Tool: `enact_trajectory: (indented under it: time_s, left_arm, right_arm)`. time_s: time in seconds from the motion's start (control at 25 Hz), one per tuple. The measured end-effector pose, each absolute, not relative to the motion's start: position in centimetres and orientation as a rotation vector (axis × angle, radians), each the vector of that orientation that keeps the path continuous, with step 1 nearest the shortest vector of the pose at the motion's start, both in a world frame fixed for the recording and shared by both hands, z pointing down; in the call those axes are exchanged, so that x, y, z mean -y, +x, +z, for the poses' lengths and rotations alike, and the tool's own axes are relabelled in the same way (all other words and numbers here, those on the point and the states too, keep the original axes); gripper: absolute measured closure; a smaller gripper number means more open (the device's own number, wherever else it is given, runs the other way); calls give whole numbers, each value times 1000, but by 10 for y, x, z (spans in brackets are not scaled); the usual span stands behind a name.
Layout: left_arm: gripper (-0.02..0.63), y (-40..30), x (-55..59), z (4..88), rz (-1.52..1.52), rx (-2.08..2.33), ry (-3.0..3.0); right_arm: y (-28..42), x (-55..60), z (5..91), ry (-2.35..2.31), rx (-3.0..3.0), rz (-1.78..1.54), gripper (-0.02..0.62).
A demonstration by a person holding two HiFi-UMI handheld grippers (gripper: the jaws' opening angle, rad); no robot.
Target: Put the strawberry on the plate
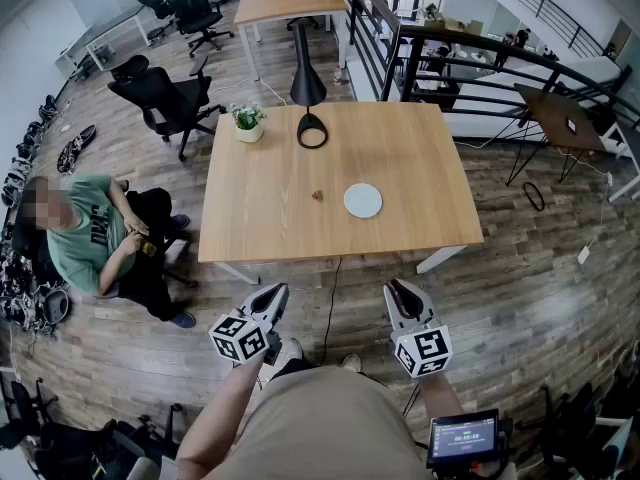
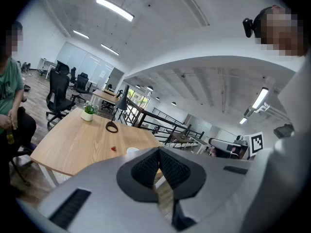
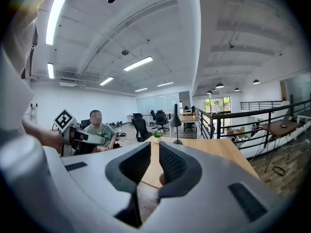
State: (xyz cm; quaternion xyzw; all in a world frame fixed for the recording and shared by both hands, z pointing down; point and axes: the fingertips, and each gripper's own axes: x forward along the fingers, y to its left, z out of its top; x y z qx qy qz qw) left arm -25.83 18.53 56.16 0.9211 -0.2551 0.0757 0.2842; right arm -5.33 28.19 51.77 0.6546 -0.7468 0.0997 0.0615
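Note:
A small red strawberry point(image 1: 318, 195) lies near the middle of the wooden table point(image 1: 270, 208), a little left of a round white plate point(image 1: 363, 200). Both grippers hover off the table's near edge, well short of either object. My left gripper point(image 1: 276, 294) has its jaws together with nothing in them. My right gripper point(image 1: 398, 290) is shut and empty too. In the left gripper view the strawberry point(image 2: 113, 148) and the plate point(image 2: 132, 150) show far ahead beyond the closed gripper point(image 2: 159, 152). The right gripper view shows its own gripper point(image 3: 154, 147) pointing along the table.
A black desk lamp point(image 1: 311, 128) and a potted plant point(image 1: 247, 121) stand at the table's far side. A seated person point(image 1: 90, 233) is left of the table. Office chairs point(image 1: 165, 98) stand behind. A black railing point(image 1: 480, 58) runs at the right.

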Motion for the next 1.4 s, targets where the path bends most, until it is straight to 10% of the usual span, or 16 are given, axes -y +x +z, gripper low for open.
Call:
enact_trajectory:
  time_s: [1.4]
  left_arm:
    - [601, -193, -236, 558, 245, 608, 2467]
  right_arm:
    - [-18, -331, 505, 2015, 2317, 354, 532]
